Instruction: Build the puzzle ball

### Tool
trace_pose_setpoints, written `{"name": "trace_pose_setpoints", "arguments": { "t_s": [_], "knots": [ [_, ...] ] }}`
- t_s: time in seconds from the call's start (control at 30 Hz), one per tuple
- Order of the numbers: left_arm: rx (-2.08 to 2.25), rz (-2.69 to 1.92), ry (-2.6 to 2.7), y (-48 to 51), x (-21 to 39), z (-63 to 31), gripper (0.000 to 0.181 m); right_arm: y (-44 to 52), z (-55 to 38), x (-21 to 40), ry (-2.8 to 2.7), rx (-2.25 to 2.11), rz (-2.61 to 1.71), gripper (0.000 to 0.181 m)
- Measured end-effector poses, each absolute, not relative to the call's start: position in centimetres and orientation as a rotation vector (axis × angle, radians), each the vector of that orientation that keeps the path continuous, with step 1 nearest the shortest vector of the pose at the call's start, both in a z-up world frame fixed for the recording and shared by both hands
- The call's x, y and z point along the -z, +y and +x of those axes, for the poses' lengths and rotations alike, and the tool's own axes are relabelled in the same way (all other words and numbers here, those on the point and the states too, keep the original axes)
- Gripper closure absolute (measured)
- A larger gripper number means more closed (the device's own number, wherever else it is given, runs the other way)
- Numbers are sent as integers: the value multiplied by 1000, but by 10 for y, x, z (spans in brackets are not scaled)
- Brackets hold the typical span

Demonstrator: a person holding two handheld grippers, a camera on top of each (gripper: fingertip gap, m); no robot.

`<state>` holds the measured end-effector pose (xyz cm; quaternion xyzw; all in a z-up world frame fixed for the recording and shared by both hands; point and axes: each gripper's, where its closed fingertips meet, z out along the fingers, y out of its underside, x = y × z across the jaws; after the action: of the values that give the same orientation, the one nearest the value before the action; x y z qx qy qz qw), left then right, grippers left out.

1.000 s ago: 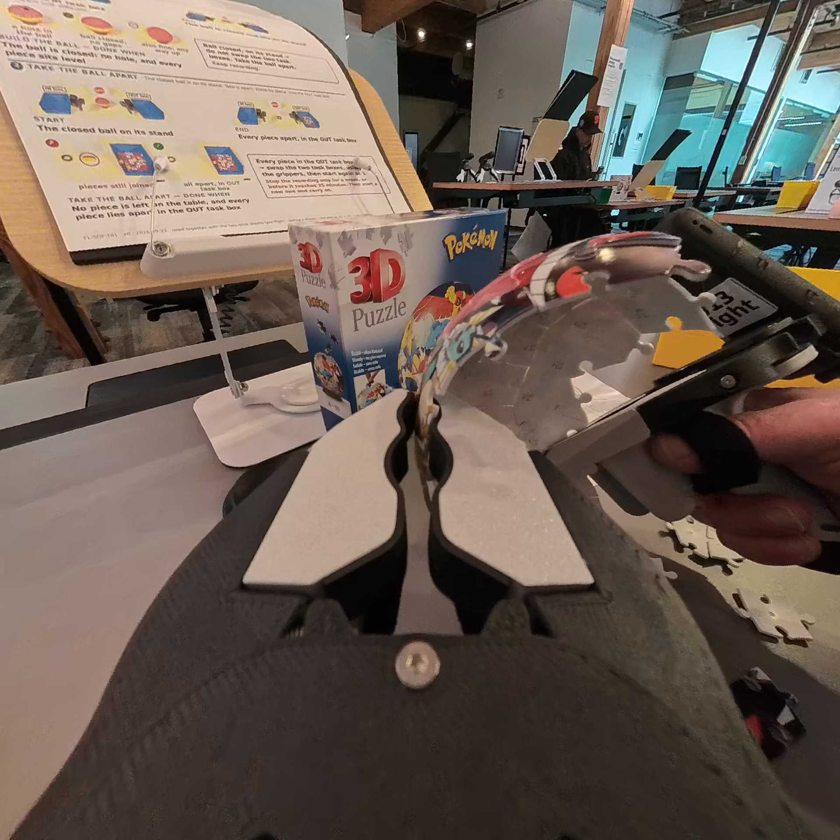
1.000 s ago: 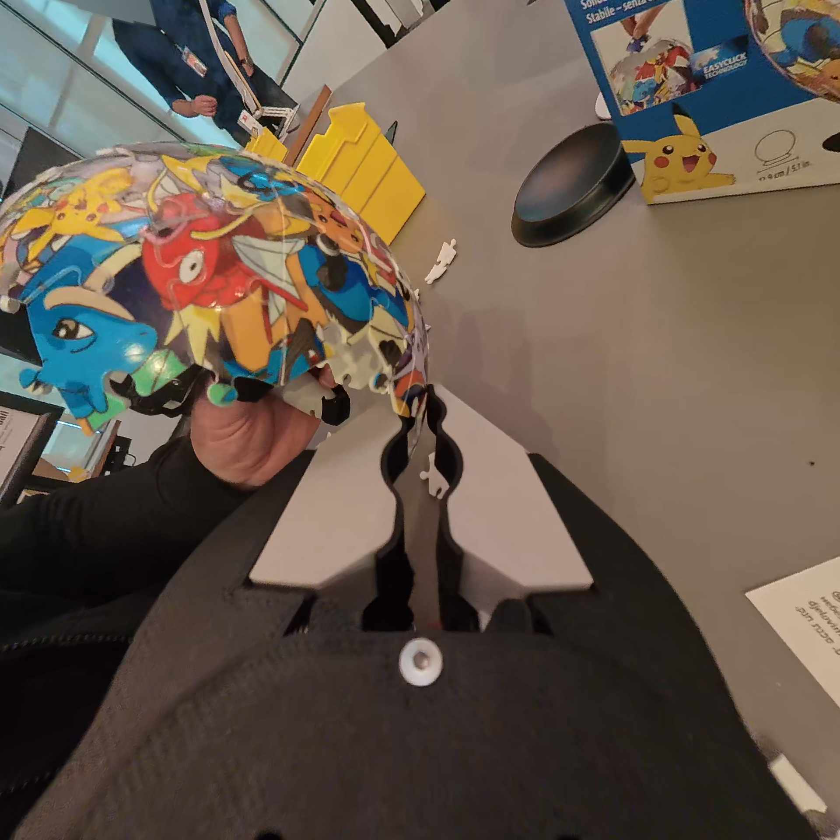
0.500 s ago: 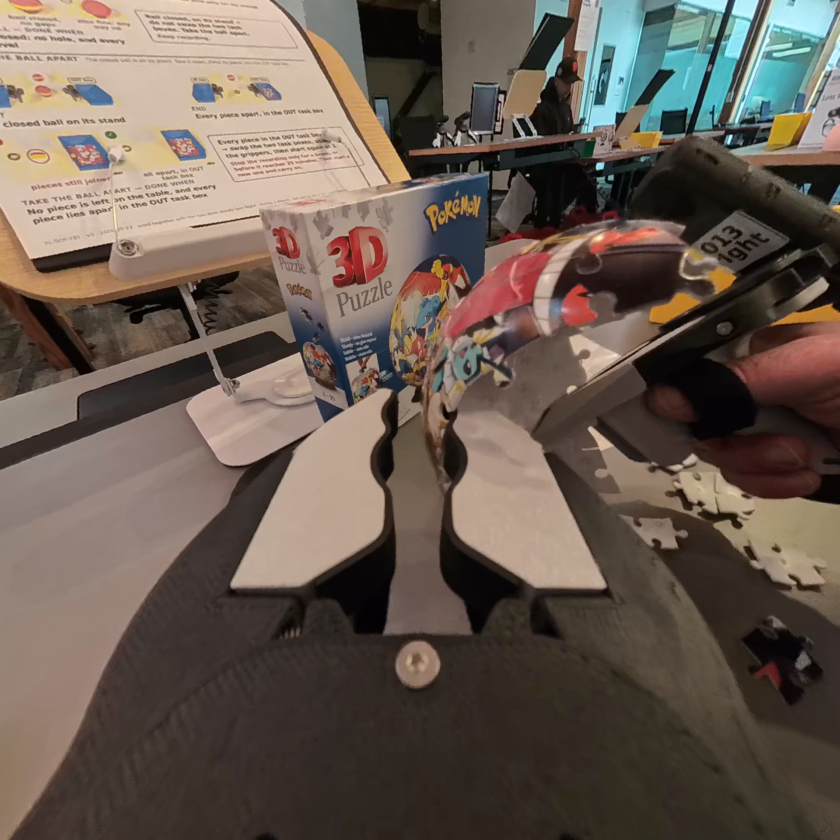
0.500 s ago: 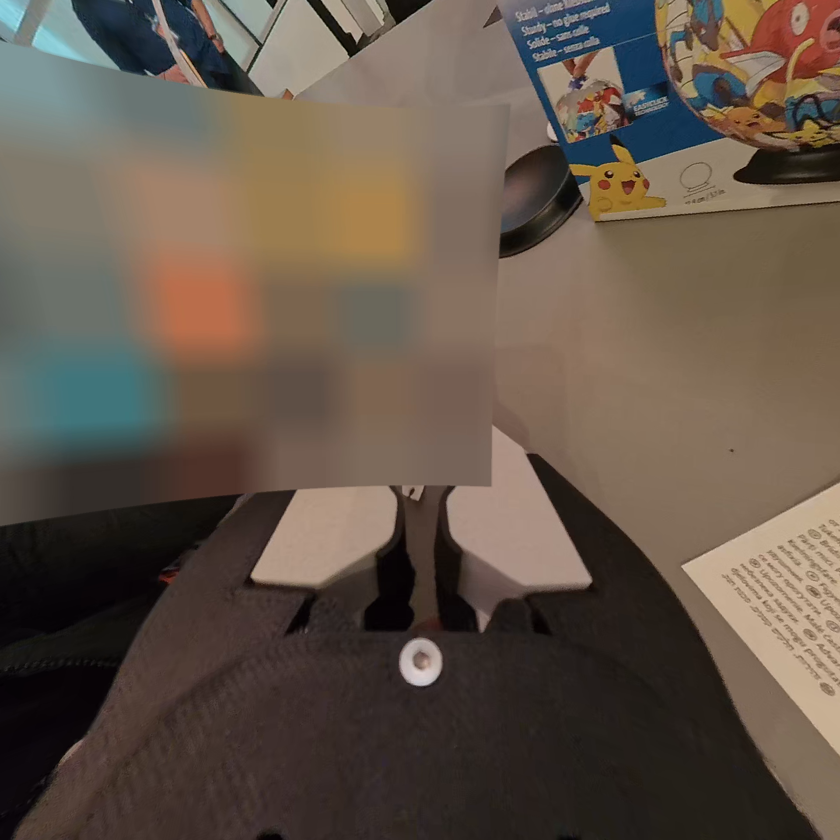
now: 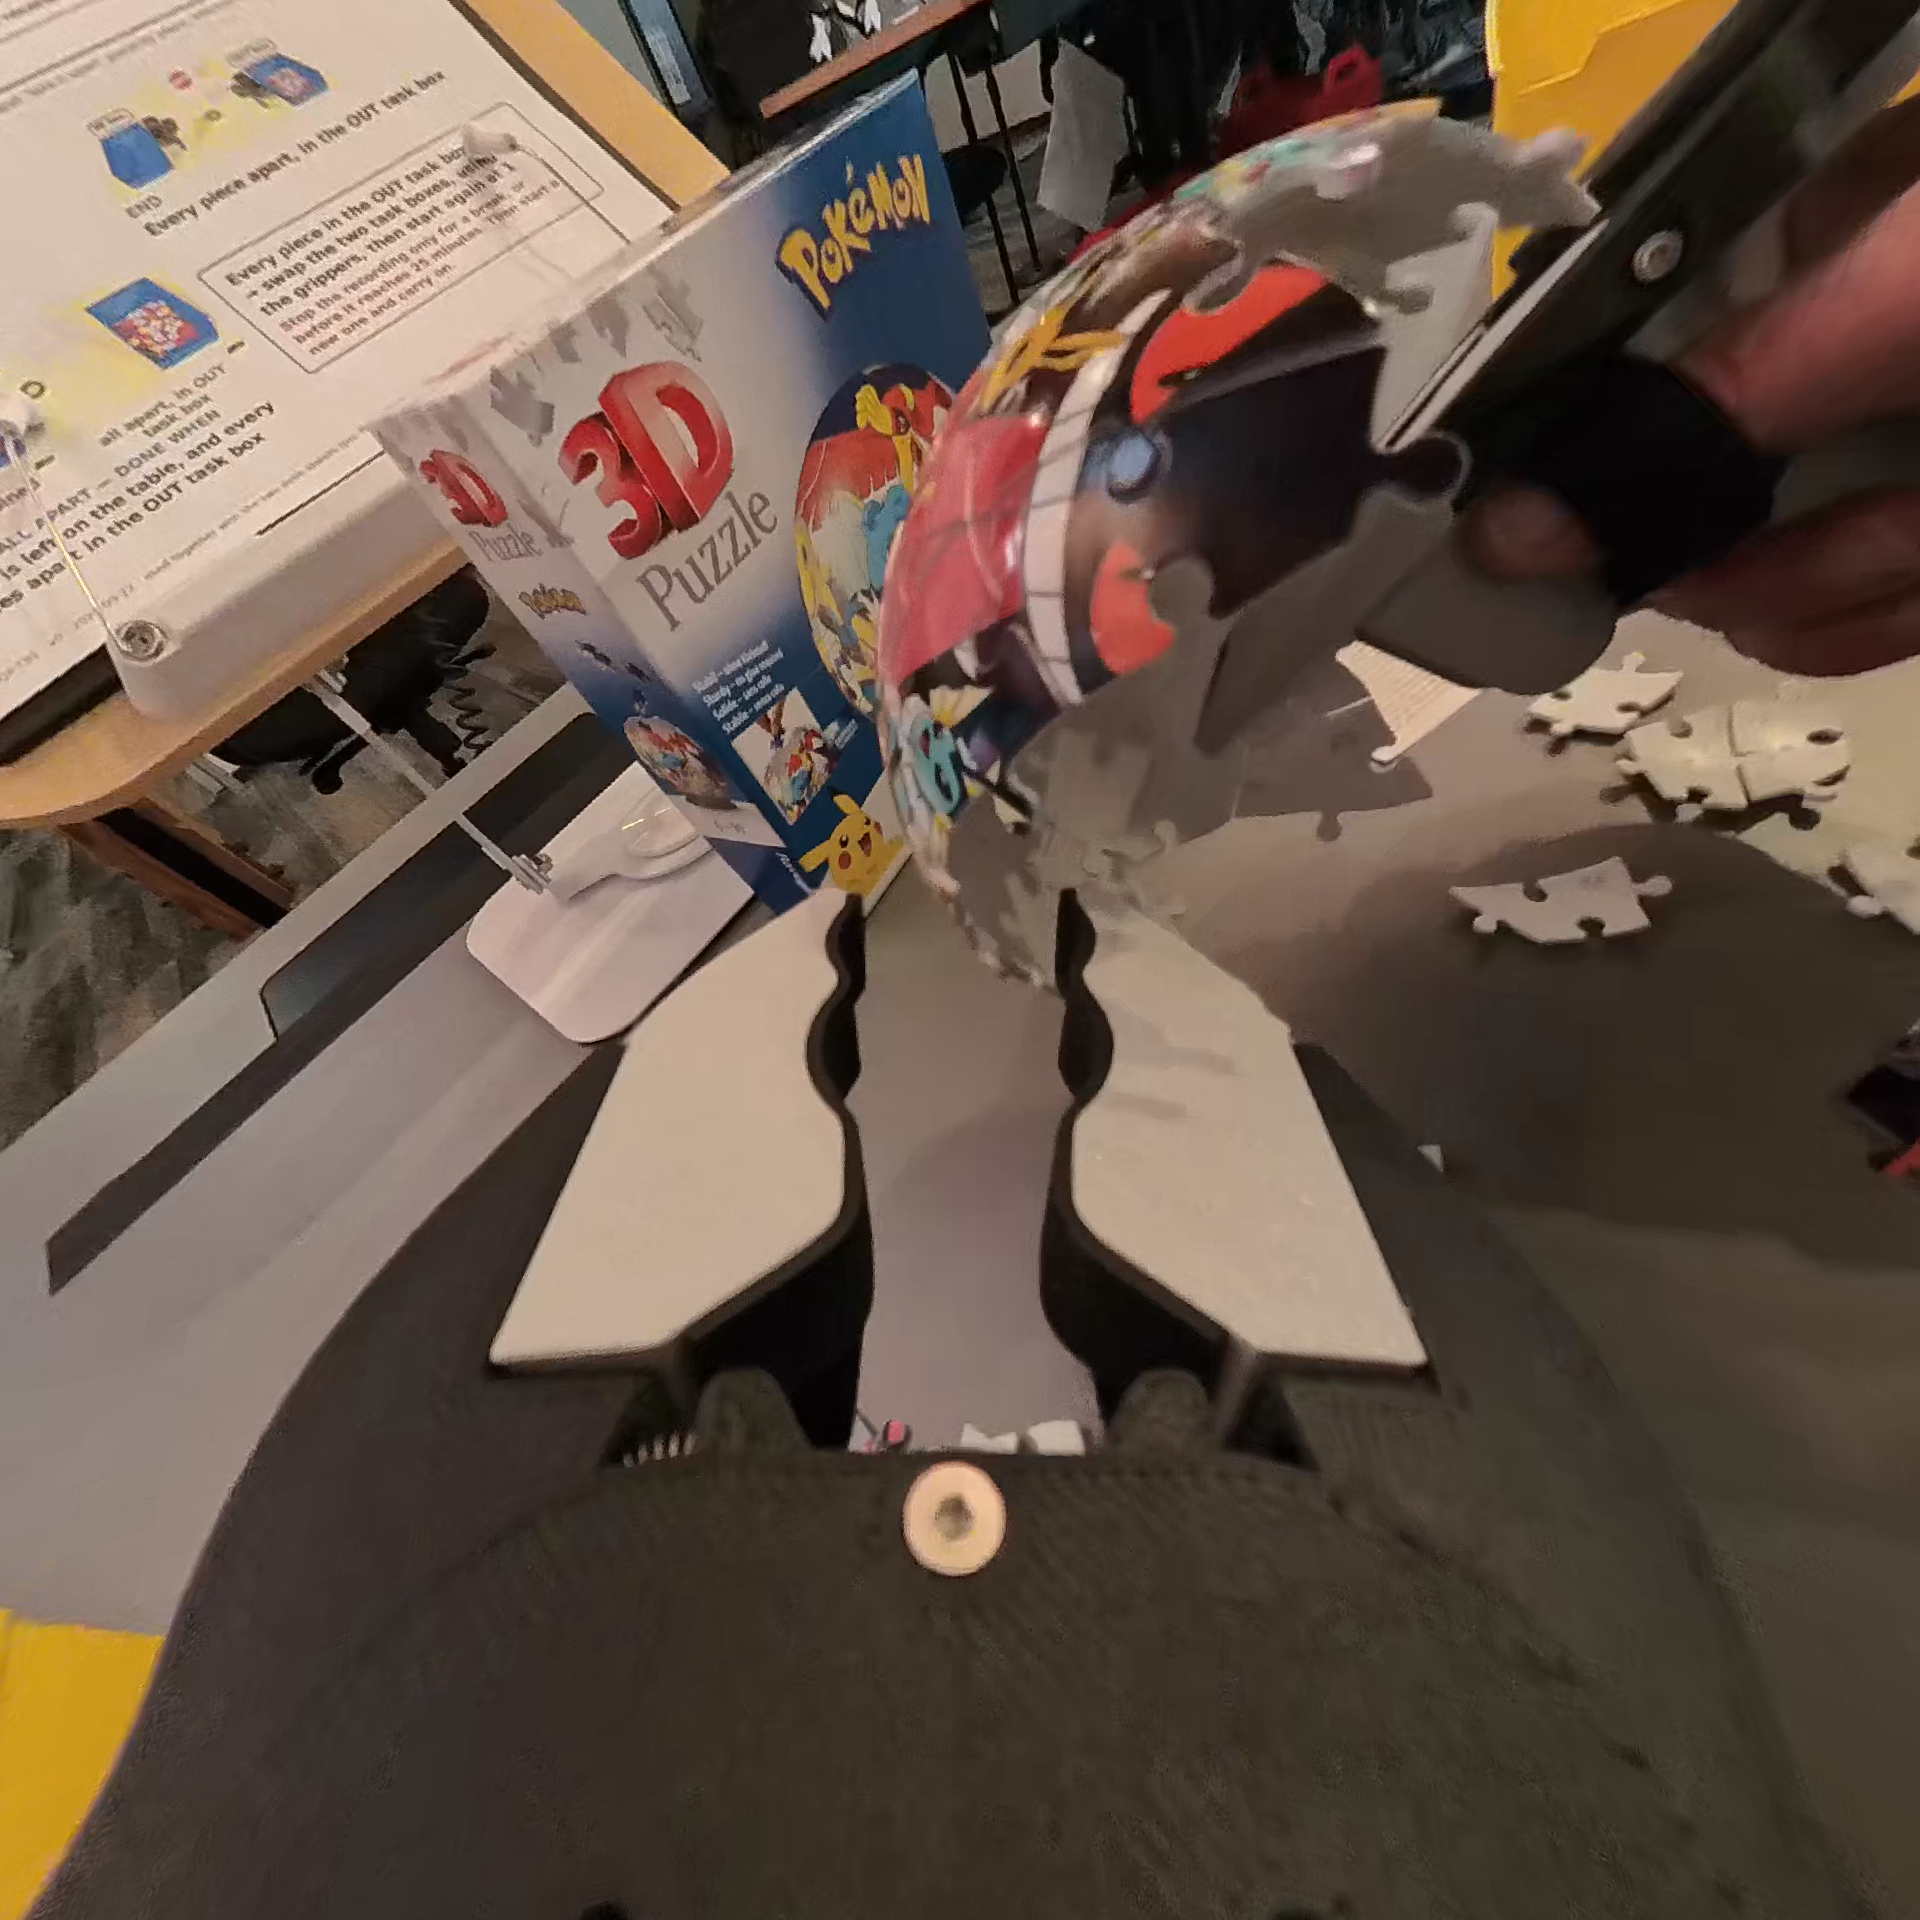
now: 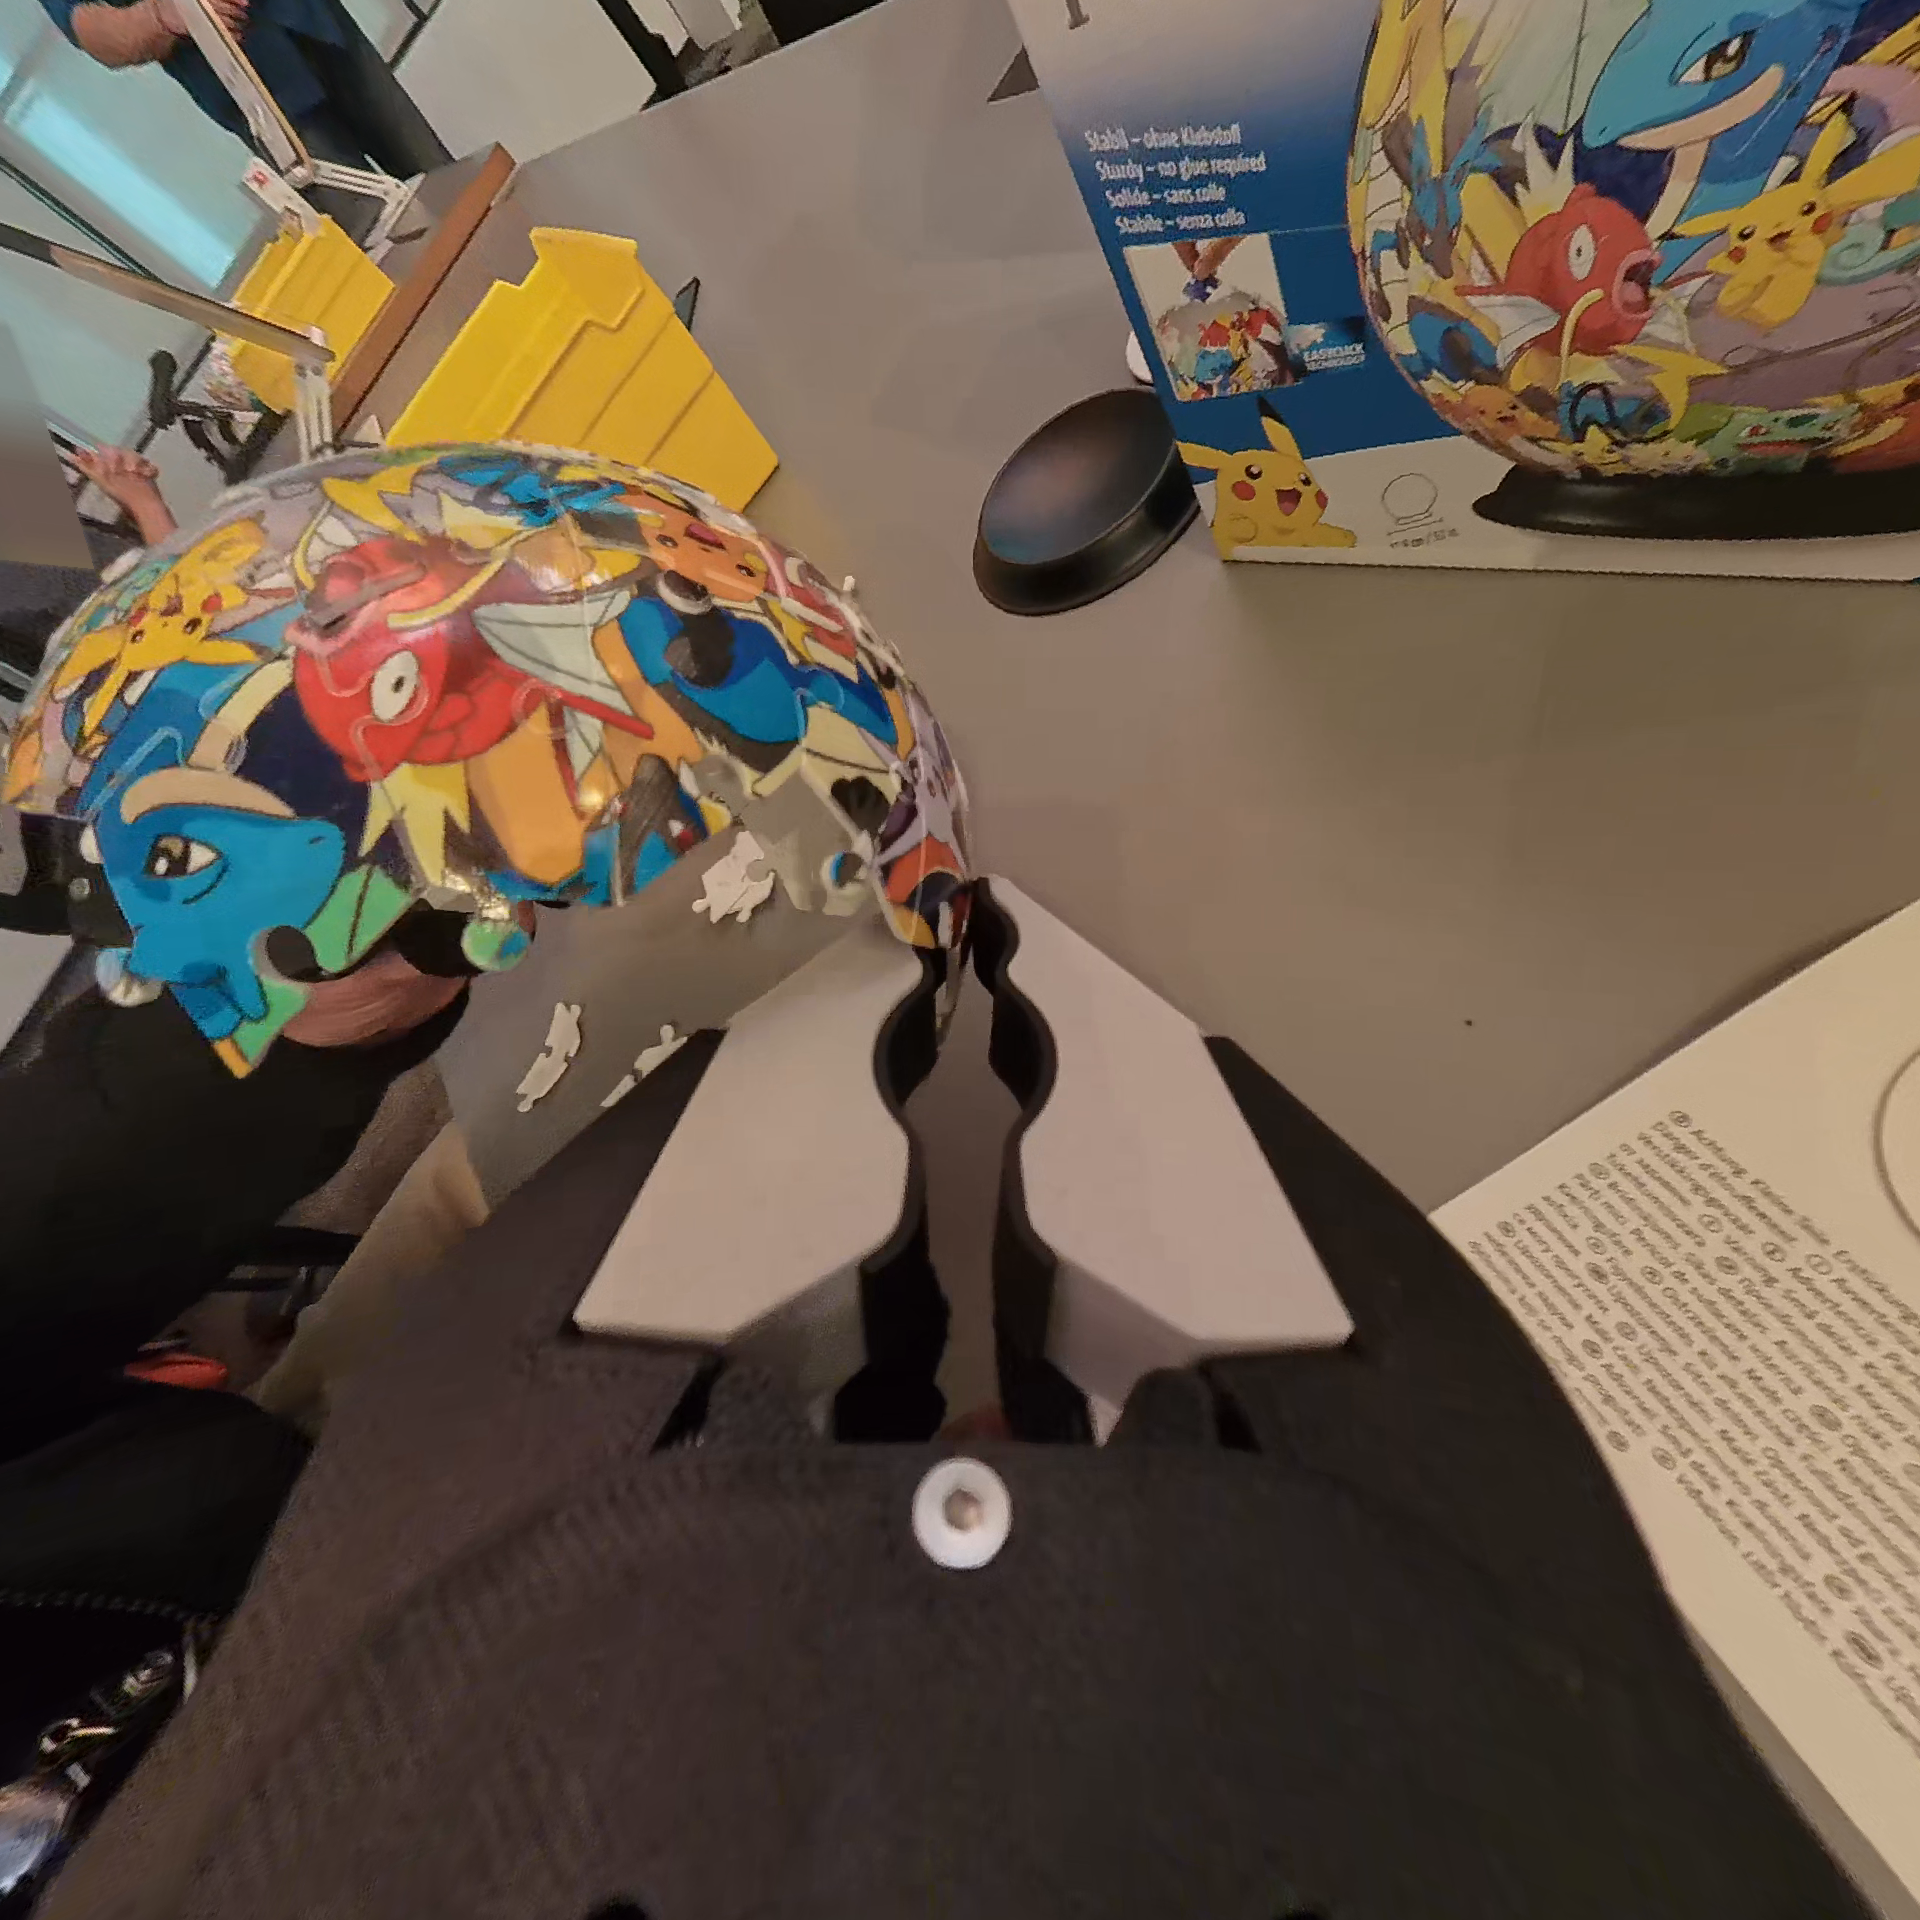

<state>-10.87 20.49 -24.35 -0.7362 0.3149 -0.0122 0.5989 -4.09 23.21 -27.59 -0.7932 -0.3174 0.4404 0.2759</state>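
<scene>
The half-built puzzle ball [image 6: 468, 686] is a colourful curved shell, held in the air above the grey table [image 6: 1351, 831]. My right gripper [image 6: 961, 914] is shut on the shell's rim at its right edge. In the left wrist view the shell [image 5: 1049, 540] hangs just ahead of my left gripper [image 5: 961, 925], which is open, with the shell's lower rim close to its right fingertip. The right gripper [image 5: 1423, 499] shows there at the upper right, clamped on the shell, with a hand behind it. The ball's black stand [image 6: 1081, 509] sits empty on the table.
The puzzle box [image 5: 707, 520] stands upright behind the shell and also shows in the right wrist view [image 6: 1455, 312]. Loose grey pieces [image 5: 1558, 894] lie on the table at right. Yellow bins [image 6: 582, 364], an instruction board [image 5: 208, 260] and a paper leaflet [image 6: 1714, 1299] surround the work area. My hands' fingertips stand some 9 centimetres from each other.
My left gripper has opened and let go of the shell's rim. The right gripper still holds the shell, which has tilted and shifted slightly.
</scene>
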Motion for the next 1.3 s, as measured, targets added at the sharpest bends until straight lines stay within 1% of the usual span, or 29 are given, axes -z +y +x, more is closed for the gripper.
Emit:
{"name": "trace_pose_setpoints", "arguments": {
  "t_s": [0.3,0.63,0.77,0.97,1.17,1.3],
  "knots": [
    [-57,-1683,773,205,244,-104,145,234,-39,276,-917,-1047,-2122,181],
    [-209,-1609,704,210,232,-109,170,232,-39,277,-932,-1016,-2134,181],
    [-169,-1609,626,212,227,-115,175,229,-42,275,-937,-1023,-2126,181],
    [-103,-1614,543,214,225,-119,177,227,-46,270,-916,-1050,-2110,180],
    [-5,-1639,449,216,226,-123,177,228,-47,265,-897,-1068,-2095,173],
    [14,-1657,429,216,230,-125,178,226,-48,261,-897,-1094,-2087,161]
  ]
}}
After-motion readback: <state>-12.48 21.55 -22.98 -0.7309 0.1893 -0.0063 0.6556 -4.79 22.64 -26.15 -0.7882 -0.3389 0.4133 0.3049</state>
